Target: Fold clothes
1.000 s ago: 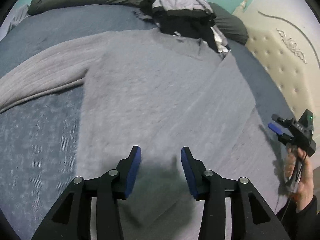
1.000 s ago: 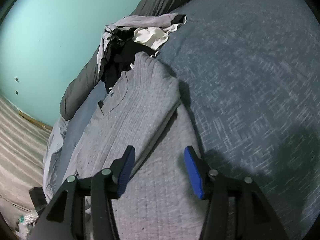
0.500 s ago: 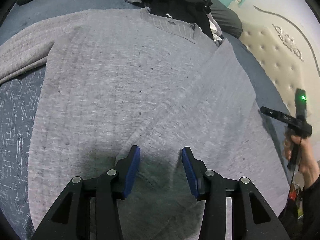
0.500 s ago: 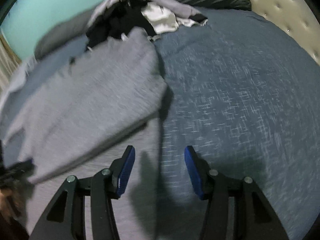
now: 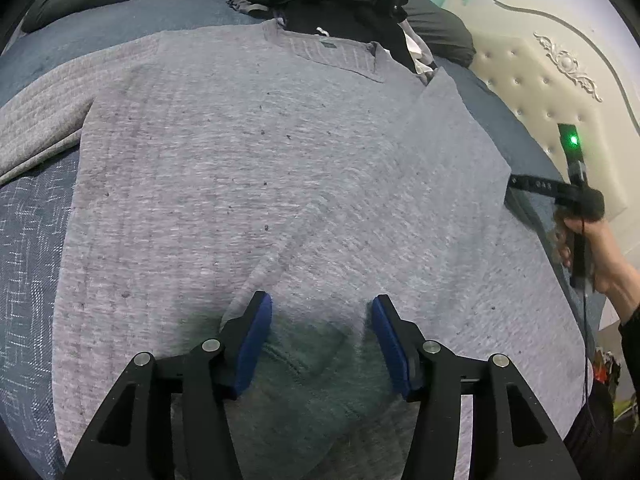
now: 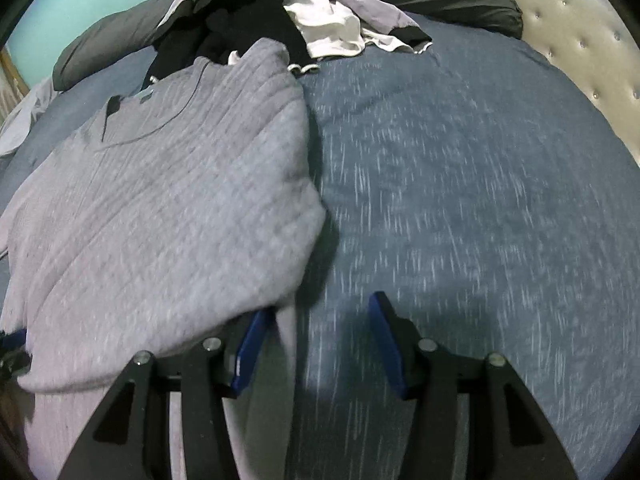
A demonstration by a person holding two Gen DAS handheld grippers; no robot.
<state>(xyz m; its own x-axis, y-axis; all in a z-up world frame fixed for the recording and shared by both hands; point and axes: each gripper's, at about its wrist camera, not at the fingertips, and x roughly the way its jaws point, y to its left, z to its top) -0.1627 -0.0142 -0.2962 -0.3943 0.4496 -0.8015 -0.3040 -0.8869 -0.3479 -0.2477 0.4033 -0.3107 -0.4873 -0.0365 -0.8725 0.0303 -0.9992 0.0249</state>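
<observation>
Grey sweater spread flat on the blue bedspread, collar at 12 o'clock, one sleeve folded across the body, presumably to square it. Left gripper over the cuff at 6 o'clock, jaws just widened, holding nothing; right gripper half open, empty, sweater edge at 9 o'clock

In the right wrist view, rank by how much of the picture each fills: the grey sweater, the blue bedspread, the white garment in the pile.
1. Blue bedspread
2. Grey sweater, nearly as large; its nearness to the camera makes this order unsure.
3. White garment, clearly smallest.
</observation>
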